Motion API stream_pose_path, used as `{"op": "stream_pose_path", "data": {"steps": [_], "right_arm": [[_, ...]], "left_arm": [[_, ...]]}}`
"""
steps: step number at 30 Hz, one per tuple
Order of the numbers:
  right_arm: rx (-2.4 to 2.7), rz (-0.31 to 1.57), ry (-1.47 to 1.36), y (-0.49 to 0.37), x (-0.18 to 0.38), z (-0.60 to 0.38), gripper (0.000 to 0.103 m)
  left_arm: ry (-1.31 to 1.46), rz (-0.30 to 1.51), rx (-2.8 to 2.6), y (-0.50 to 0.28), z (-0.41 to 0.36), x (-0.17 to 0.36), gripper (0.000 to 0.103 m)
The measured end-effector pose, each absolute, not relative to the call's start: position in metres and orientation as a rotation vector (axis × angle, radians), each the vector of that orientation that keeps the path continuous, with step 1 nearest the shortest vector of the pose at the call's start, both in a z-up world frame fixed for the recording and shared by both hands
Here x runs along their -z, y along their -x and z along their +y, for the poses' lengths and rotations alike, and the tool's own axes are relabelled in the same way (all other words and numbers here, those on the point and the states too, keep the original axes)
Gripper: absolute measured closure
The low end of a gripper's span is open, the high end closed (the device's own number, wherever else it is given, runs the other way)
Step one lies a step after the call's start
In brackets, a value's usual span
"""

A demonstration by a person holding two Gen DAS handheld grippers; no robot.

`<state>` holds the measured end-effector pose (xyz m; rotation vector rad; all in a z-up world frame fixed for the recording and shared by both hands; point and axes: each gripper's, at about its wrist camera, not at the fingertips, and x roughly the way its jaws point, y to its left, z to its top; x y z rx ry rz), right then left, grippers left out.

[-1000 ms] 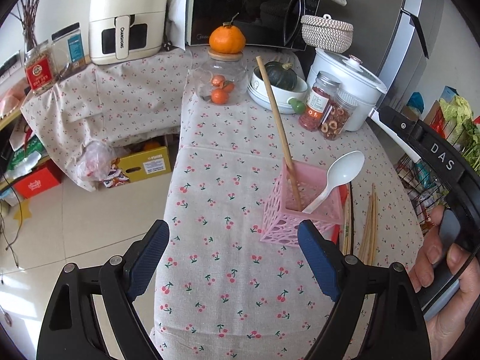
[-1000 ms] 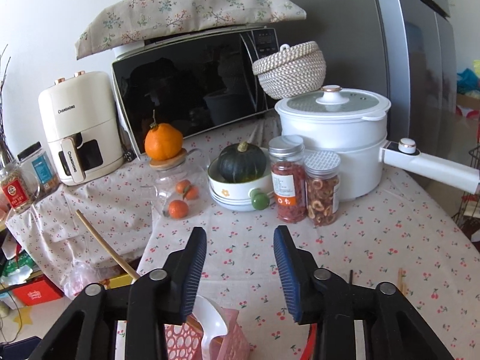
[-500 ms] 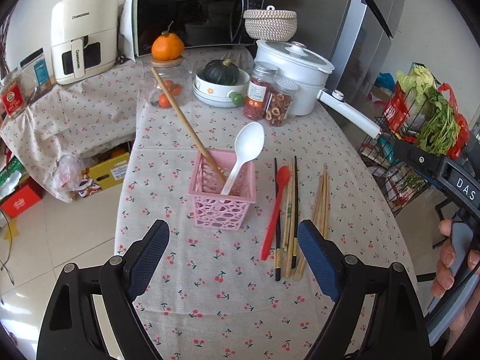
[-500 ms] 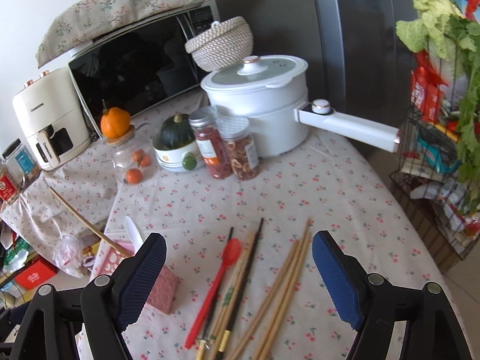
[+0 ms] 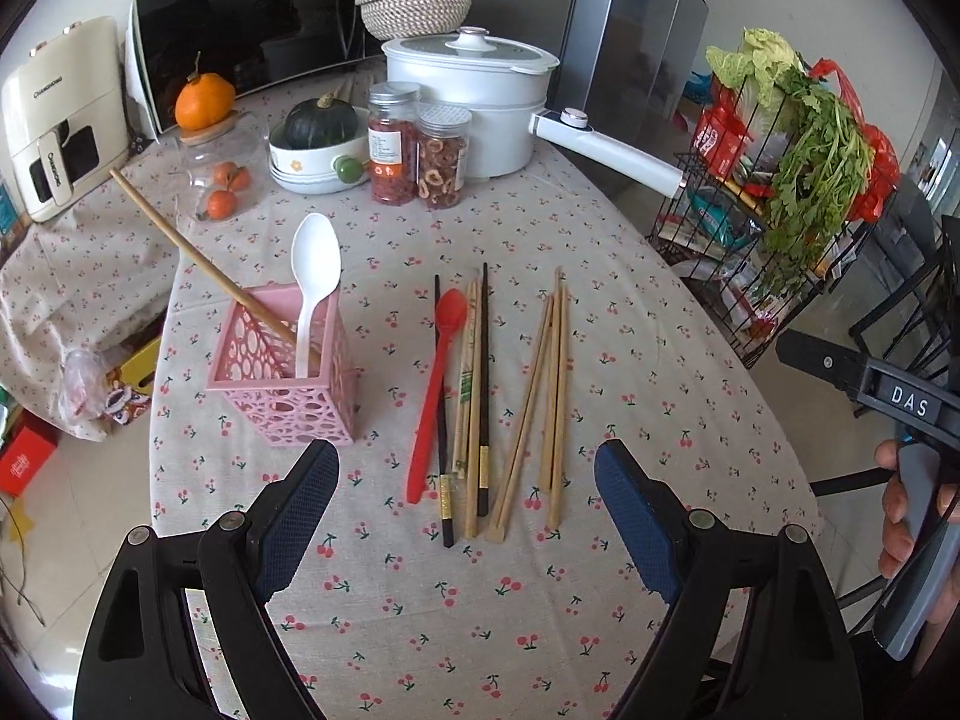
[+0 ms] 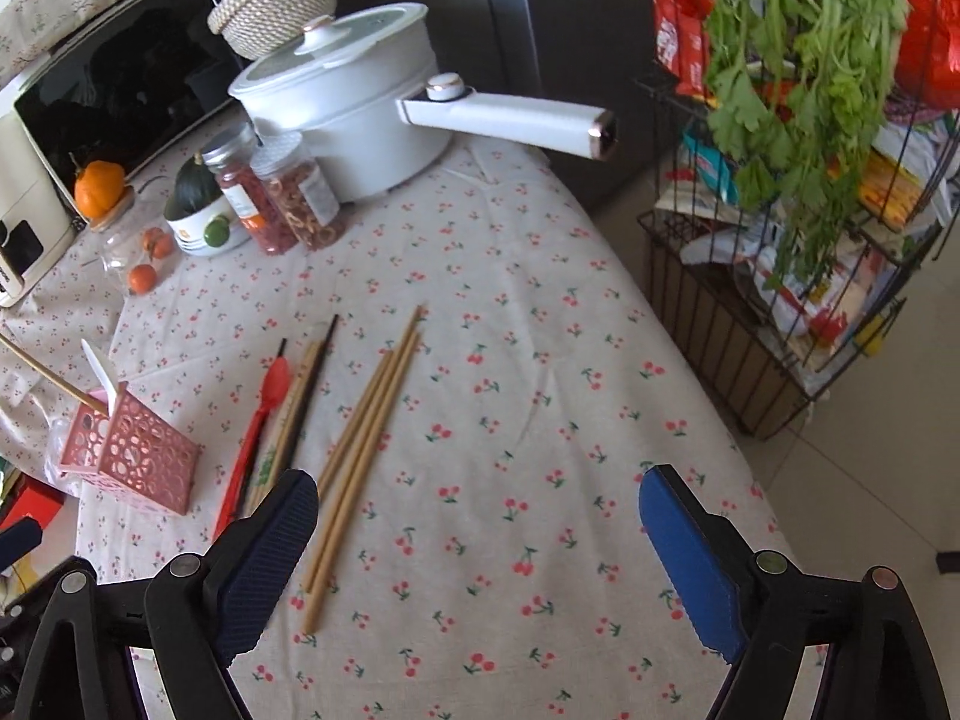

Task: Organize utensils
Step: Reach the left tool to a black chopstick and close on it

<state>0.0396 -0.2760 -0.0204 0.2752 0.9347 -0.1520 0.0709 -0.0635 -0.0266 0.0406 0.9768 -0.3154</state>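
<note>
A pink perforated holder stands on the cherry-print tablecloth, holding a white spoon and a long wooden stick. To its right lie a red spoon, dark and pale chopsticks and several bamboo chopsticks. My left gripper is open and empty, hovering just in front of the utensils. My right gripper is open and empty, above the cloth right of the bamboo chopsticks.
At the back stand a white pot with a long handle, two jars, a bowl with a squash, a microwave and an air fryer. A wire rack of greens stands right of the table.
Both grippers pulled back and swung right, so the loose utensils now sit centred ahead. The right gripper opened wide from its narrower gap a second ago.
</note>
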Motion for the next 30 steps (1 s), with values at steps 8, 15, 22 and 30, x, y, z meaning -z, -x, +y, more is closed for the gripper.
{"op": "stream_pose_path", "data": {"steps": [8,15,22,30], "right_arm": [[0.137,1.005,-0.240,-0.055,0.042,-0.286,0.012],[0.146,1.068,-0.283,-0.079,0.064,-0.298,0.012],[0.172,1.100,-0.340,-0.103,0.078,-0.314,0.012],[0.195,1.140,-0.322,-0.120,0.095,-0.326,0.012]], "left_arm": [[-0.058,1.083,0.322,-0.119,-0.102,0.058,0.040],[-0.016,1.189,0.293,-0.175,-0.125,0.099,0.079],[-0.017,1.248,0.255,-0.225,-0.140,0.131,0.094],[-0.038,1.296,0.222,-0.253,-0.144,0.155,0.095]]}}
